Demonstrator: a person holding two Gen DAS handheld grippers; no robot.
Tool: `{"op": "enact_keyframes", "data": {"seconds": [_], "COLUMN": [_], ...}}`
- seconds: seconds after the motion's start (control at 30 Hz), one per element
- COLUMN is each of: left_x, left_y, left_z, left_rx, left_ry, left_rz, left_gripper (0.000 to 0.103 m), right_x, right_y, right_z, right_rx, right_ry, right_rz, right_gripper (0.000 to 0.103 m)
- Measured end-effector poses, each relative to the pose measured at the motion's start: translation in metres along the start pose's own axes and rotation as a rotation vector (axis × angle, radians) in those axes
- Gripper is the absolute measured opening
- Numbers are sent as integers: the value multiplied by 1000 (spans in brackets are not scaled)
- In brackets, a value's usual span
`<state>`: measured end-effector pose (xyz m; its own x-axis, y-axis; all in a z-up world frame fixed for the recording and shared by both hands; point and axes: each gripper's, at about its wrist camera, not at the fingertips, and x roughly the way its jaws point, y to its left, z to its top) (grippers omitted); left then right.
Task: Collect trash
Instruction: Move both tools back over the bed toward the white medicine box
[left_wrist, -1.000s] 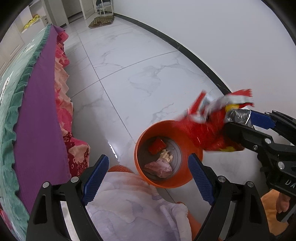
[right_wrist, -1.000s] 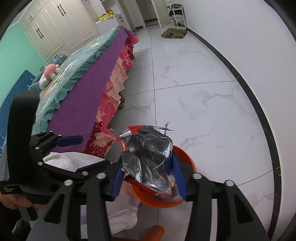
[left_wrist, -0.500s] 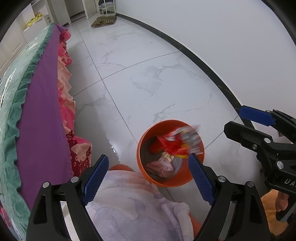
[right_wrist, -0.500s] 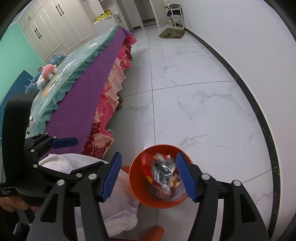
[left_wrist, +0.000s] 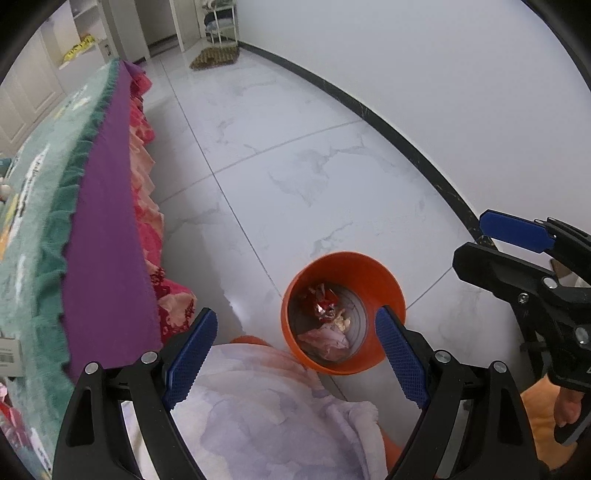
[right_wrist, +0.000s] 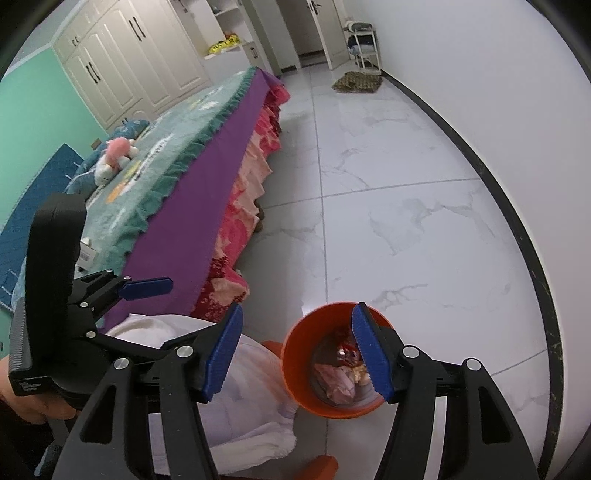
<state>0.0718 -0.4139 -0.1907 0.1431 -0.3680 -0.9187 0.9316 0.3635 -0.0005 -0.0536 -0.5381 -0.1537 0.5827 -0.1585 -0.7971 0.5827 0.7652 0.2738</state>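
The floor (left_wrist: 295, 155) lies open between the bed (right_wrist: 192, 173) edge and the wall. The bin (left_wrist: 391, 284) stands near the bed corner, wrapper (left_wrist: 327, 304) inside. Left hand-held gripper (left_wrist: 291, 350) and right hand-held gripper (right_wrist: 297, 350) hang above the bin, both released, jaws empty; the right jaws have just been opening.

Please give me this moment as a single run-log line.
step: wrapper dropped | orange bin: holds red wrapper, pink scrap | right claw: open, empty | left claw: open, empty
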Motion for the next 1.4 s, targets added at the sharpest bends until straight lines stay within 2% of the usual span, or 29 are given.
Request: {"op": "enact_keyframes", "data": {"seconds": [0.37,0.47,0.63,1.0,1.4], "left_x": [-66,-85,-117,-172,-196], "left_y": [24,34,56,111,168], "left_z": [-24,-38,-67,-134,-195], "left_rx": [-65,-101,-181,-363,-527], "left_ry": [-108,-137,-181,-243,-258], "left_rz": [86,109,151,241,293], "left_gripper": [87,87,87,87,87], "right_x": [-47,-55,-62,-64,-45], "right_y": [63,88,130,237,326], "right_z": [1,-1,-5,-19,-32], "right_rx": [-113,-160,-231,-412,-565], "right_ry": [-82,-94,-98,-78,-34], "right_rz": [118,149,210,338,409], "right_gripper": [62,66,66,66,66]}}
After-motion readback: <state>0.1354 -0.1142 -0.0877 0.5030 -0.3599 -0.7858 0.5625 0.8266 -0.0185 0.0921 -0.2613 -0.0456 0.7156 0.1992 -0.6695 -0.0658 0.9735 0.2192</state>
